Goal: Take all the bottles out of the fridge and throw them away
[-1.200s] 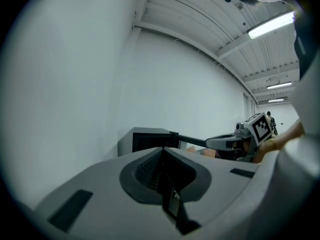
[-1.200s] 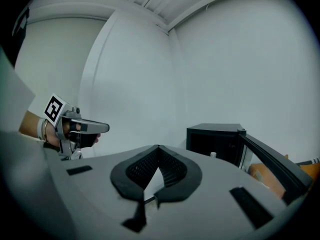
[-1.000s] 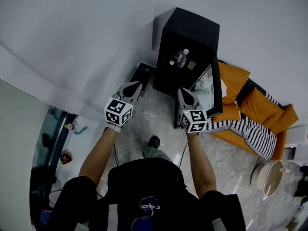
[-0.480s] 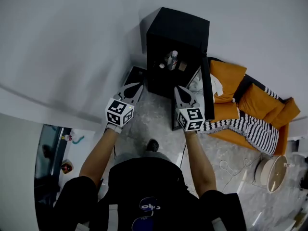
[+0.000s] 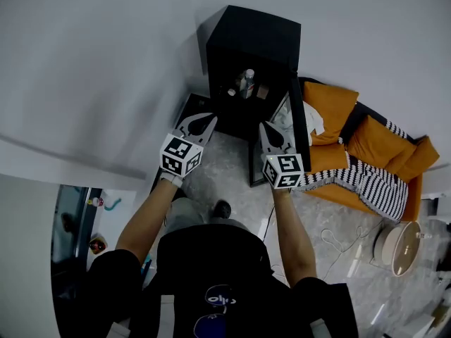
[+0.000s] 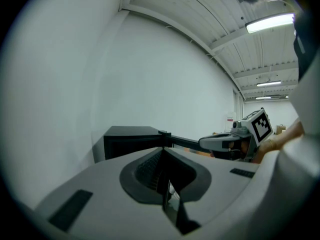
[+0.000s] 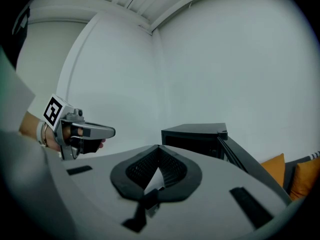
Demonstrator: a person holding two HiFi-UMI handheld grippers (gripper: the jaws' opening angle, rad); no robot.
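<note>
**Desk:** Where does the bottle point(image 5: 246, 82) stand, and what are the tools doing?

**Photographer:** It is upright on a shelf inside the black fridge point(image 5: 254, 34), whose door point(image 5: 297, 129) hangs open to the right. Small items sit beside it, too dim to name. The left hand-held gripper point(image 5: 208, 120) and the right hand-held gripper point(image 5: 265, 126) are held out toward the cabinet, short of it. Both have their jaws pressed together with nothing between them.

**Desk:** How would it handle?

**Photographer:** It looks like clear, thin plastic with a pale cap. I would judge it light, smooth and easily dented or tipped. A moderate squeeze across the middle of the body seems safer than the narrow neck.

**Desk:** And the setting?

**Photographer:** The fridge stands on a polished, marbled grey floor point(image 5: 225, 178) against a plain white wall point(image 5: 106, 62). An orange sofa point(image 5: 331, 108) with a black-and-white striped throw point(image 5: 366, 185) sits just beyond the door. A dark, low box point(image 5: 189, 108) lies left of the fridge. Whether it is the bin, I cannot tell.
</note>
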